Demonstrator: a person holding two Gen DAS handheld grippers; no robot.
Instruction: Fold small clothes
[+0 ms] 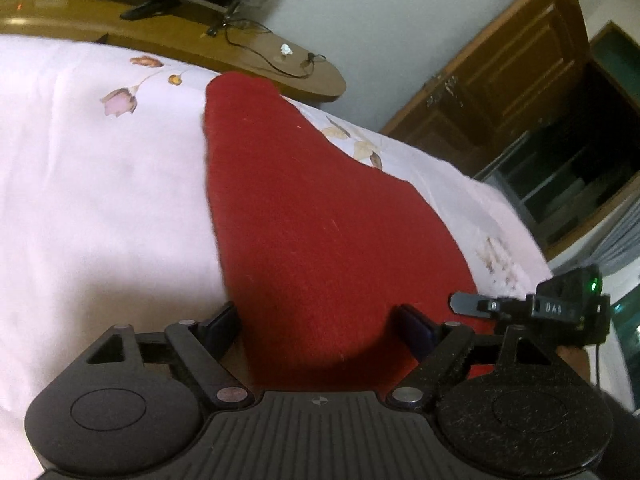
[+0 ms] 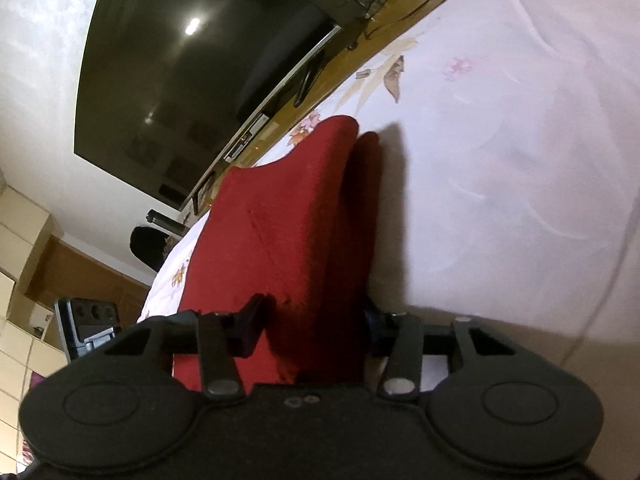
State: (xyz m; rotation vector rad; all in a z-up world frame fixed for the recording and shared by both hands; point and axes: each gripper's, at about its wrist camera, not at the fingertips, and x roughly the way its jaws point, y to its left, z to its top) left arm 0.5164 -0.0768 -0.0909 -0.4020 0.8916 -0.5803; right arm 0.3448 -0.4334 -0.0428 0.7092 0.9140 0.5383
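A red knit garment (image 1: 304,216) lies on a pale floral bedsheet (image 1: 100,200), stretching away from me. My left gripper (image 1: 320,328) is open, its two fingers wide apart on either side of the garment's near end. In the right wrist view the red garment (image 2: 288,232) is doubled into a fold with a raised layer. My right gripper (image 2: 316,324) is open too, its fingers standing either side of the folded near edge. The right gripper's fingers also show in the left wrist view (image 1: 476,306) at the garment's right edge.
A wooden TV stand (image 1: 248,48) with cables runs along the far side of the bed. A large dark television (image 2: 192,72) hangs above it. A brown wooden door (image 1: 500,72) stands at the right. A phone on a stand (image 2: 88,328) sits left of the bed.
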